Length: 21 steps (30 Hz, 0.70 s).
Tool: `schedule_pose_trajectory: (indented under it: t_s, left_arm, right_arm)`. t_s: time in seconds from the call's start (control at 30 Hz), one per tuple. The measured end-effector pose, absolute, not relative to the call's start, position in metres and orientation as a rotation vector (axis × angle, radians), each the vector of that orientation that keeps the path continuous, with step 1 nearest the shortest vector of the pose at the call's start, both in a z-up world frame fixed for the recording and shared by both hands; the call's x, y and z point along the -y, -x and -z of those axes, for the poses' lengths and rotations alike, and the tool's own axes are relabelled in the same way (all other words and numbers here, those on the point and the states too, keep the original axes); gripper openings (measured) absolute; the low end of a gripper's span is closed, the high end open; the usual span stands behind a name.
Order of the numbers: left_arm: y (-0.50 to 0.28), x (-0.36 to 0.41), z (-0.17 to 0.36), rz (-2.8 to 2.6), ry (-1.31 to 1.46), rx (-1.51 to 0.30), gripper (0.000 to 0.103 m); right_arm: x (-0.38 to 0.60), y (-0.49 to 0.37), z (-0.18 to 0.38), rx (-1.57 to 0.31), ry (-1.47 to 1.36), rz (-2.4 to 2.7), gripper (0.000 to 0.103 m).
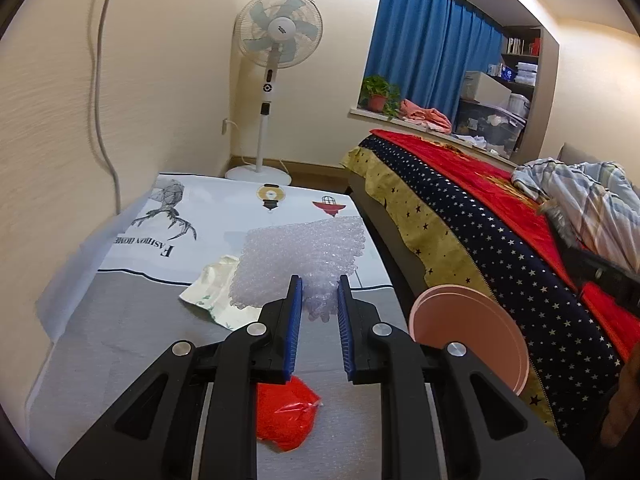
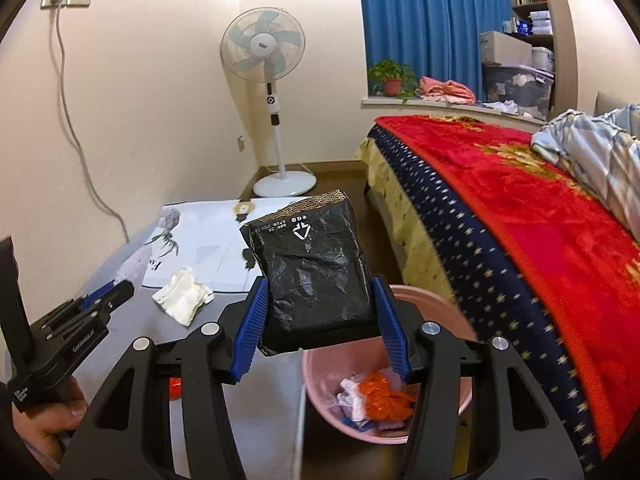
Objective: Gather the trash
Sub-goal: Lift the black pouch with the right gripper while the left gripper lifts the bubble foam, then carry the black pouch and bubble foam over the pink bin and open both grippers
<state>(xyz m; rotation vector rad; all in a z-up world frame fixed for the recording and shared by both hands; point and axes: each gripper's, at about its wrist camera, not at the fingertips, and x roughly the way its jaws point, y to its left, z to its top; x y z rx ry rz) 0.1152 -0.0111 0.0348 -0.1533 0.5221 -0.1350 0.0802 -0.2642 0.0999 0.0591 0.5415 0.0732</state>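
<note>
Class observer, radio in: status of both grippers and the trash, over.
Left gripper shut on bubble wrap. Right gripper shut on black bag, above pink bin. Path clear; red scrap, crumpled paper remain.

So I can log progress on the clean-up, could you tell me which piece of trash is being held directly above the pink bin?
It is the black crinkled pouch, clamped in the right gripper over the pink bin. The bubble wrap is in the left gripper above the table.

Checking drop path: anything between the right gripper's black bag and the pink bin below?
Nothing. In the right wrist view the black bag hangs clamped over the pink bin, open air between.
</note>
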Motion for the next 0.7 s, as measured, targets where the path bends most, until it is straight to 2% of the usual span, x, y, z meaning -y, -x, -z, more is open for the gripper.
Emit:
schedule_pose_trajectory:
  t_s: [0.7]
  left_arm:
    - [-0.136,0.048,-0.014,0.2,0.122,-0.561,0.017]
  right_arm:
    - [0.31,-0.096,-0.065,-0.569,-0.127,0.048,0.053]
